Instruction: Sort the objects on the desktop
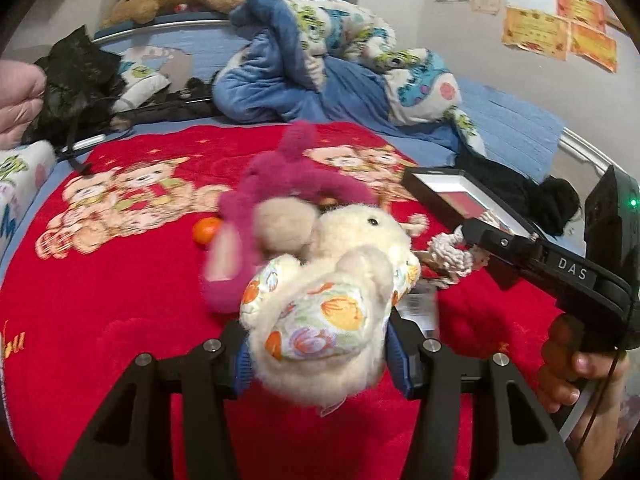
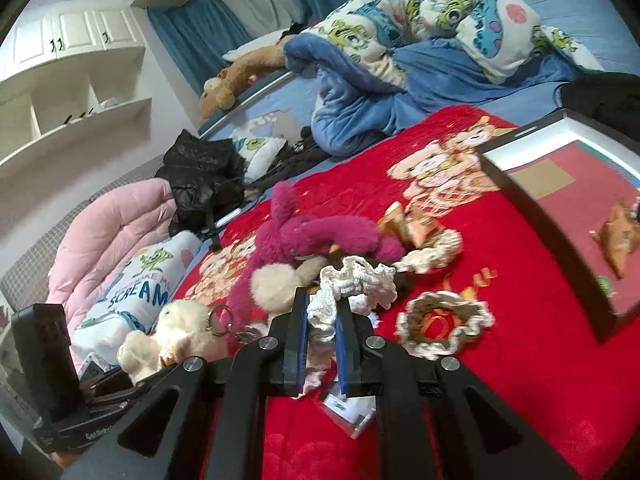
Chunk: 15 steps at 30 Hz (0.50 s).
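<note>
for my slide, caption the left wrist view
Left gripper holding a cream plush toy above the red blanket.

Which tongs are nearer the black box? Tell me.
Right. The right tongs, shut on a white scrunchie, sit beside the black box; the left tongs hold a cream plush farther off.

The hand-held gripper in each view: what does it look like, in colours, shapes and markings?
Both are matte black. The left hand-held gripper and the right hand-held gripper have angular linkage arms with silver round bolts and triangular cut-outs. Their fingers carry blue ribbed pads. In the left view, the right unit's body bears white letters "DAS" and a green light; a bare hand grips its handle, with a thin dark cable beside.
</note>
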### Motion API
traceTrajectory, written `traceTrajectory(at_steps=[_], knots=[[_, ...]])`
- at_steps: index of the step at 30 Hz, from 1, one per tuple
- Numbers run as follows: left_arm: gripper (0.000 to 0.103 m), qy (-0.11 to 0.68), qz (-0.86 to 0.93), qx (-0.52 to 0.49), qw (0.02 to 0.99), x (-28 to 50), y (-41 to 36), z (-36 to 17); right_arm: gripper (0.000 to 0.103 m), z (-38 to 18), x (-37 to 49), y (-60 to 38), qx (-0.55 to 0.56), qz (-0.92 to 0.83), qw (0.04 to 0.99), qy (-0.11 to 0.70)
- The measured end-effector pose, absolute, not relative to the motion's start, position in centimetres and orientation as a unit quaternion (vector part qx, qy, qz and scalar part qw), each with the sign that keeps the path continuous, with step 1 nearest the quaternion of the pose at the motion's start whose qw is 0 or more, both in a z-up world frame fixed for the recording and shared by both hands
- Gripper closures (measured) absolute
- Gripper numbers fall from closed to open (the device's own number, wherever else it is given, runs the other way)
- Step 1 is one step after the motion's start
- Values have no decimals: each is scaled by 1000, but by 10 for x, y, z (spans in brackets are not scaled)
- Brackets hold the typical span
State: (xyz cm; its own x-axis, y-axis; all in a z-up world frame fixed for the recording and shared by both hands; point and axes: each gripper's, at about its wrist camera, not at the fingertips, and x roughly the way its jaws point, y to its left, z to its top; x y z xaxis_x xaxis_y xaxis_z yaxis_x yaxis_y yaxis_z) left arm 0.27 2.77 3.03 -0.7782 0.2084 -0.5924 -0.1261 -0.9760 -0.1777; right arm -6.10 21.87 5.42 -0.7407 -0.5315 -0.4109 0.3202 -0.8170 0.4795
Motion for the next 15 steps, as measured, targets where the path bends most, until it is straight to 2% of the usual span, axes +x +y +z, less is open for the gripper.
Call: traceTrajectory(at_steps=[15], knots=[[48, -25, 923, -317, 216, 3, 174, 43, 90, 72, -3, 347, 234, -937, 135, -220]])
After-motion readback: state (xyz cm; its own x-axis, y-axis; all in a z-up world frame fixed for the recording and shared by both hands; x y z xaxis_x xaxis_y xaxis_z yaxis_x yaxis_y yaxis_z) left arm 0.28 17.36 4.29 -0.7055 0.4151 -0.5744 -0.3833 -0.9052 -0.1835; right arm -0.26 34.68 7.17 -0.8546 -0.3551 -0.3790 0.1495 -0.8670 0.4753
